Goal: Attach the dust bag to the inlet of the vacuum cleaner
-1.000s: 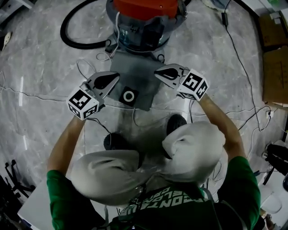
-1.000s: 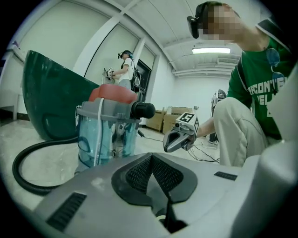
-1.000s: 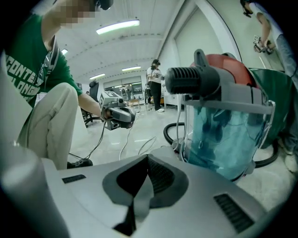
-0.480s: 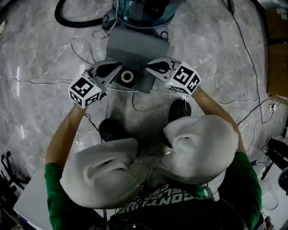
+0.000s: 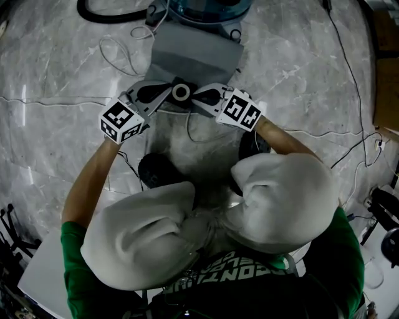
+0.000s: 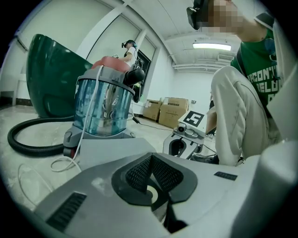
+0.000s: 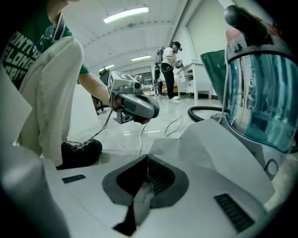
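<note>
Left claw point(image 5: 166, 95) and right claw point(image 5: 198, 96) pinch the dust bag point(image 5: 196, 53).

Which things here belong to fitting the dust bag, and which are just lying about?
In the job:
dust bag, gripped at its collar by the shut jaws of the left gripper and right gripper; vacuum cleaner.

Lying about:
black hose; white cord; black cable; cardboard boxes.

Floor point(image 5: 50, 156): polished grey veined marble. Far wall point(image 6: 195, 88): white. Ceiling strip light point(image 6: 212, 46): lit. Cardboard boxes point(image 6: 170, 110) stacked against the wall.
</note>
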Action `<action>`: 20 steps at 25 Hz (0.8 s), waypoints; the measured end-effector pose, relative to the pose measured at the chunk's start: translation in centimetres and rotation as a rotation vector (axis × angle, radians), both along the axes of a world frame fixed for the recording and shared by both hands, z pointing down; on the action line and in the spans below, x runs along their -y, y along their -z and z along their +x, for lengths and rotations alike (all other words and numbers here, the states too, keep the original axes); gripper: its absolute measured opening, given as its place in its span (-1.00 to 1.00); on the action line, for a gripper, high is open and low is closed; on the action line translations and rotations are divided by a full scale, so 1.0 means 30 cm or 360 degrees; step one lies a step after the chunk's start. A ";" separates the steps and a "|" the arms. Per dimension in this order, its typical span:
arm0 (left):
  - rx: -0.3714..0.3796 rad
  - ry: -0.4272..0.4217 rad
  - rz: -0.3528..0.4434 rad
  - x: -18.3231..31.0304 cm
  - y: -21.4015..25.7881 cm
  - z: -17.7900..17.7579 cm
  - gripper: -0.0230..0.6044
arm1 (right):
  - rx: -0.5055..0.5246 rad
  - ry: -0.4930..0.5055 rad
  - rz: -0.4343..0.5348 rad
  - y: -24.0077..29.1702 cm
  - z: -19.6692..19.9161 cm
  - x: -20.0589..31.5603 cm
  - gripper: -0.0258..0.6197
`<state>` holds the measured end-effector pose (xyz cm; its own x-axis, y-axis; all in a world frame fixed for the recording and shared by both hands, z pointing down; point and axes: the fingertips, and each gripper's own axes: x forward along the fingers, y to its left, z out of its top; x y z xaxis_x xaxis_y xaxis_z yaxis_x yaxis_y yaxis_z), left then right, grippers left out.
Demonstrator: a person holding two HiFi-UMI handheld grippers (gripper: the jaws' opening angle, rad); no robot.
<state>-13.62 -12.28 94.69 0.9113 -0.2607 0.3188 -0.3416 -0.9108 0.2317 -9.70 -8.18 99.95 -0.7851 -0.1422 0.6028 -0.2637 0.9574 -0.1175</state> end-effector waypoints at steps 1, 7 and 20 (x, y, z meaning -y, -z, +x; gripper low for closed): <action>0.0001 0.0001 -0.0005 -0.005 -0.009 -0.005 -0.91 | -0.0014 0.0021 0.0002 -0.012 -0.010 -0.013 -0.89; 0.0033 -0.0011 -0.0042 -0.040 -0.083 -0.026 -0.91 | -0.0108 0.0087 0.0042 -0.092 -0.055 -0.062 -0.89; 0.0052 -0.0031 -0.0131 -0.084 -0.175 -0.058 -0.91 | -0.0285 0.0153 0.0176 -0.228 -0.089 -0.111 -0.66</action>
